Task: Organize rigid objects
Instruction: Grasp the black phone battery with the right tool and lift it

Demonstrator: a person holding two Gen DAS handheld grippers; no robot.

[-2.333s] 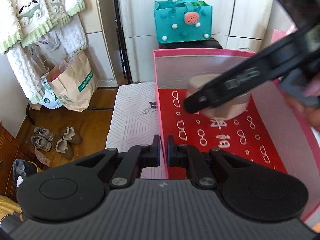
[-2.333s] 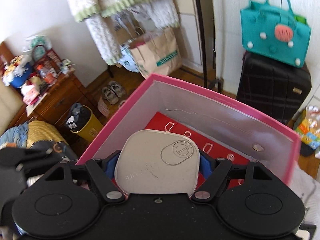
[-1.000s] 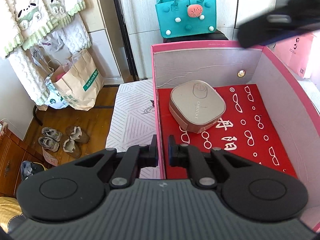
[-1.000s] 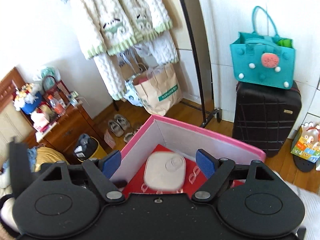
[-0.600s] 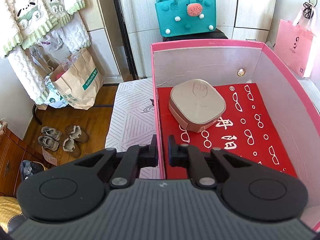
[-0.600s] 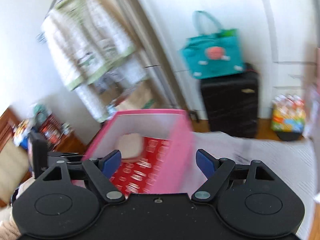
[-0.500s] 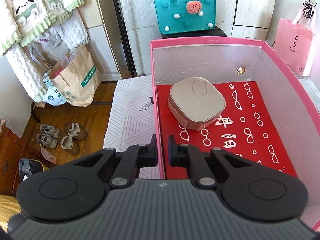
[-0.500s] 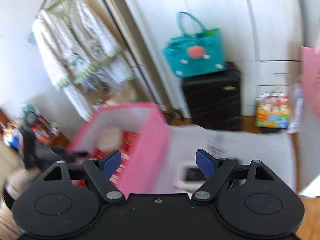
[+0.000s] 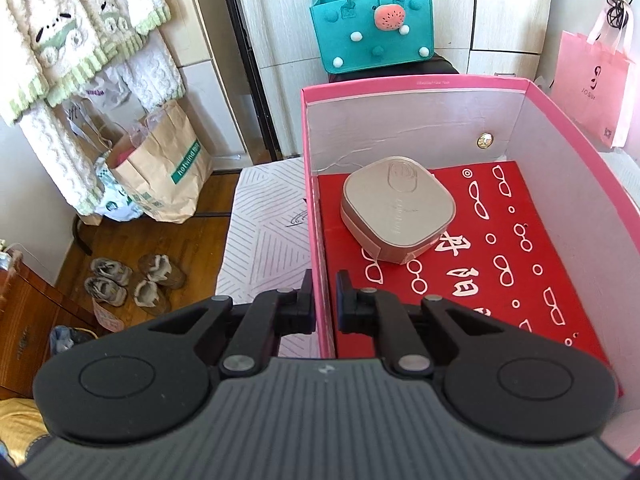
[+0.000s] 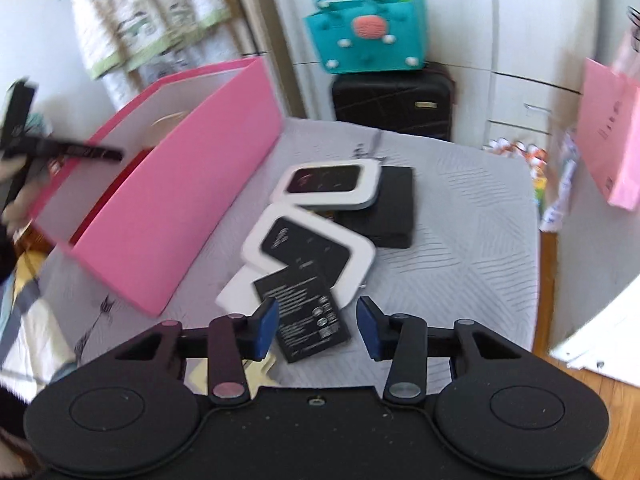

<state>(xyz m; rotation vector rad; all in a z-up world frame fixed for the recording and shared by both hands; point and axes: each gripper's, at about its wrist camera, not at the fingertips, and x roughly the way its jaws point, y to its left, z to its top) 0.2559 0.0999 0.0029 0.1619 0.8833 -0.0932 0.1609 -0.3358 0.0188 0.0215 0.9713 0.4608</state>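
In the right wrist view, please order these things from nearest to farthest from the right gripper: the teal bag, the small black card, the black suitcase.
From the right gripper, whose jaws are closing with nothing yet pressed between them:
1. small black card, lying just ahead, between the fingertips.
2. black suitcase, beyond the table's far edge.
3. teal bag, on top of the suitcase, by the wall.

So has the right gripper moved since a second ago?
Yes. The right gripper swung from above the pink box, now at its left, to the flat black card, jaws closing without touching it.
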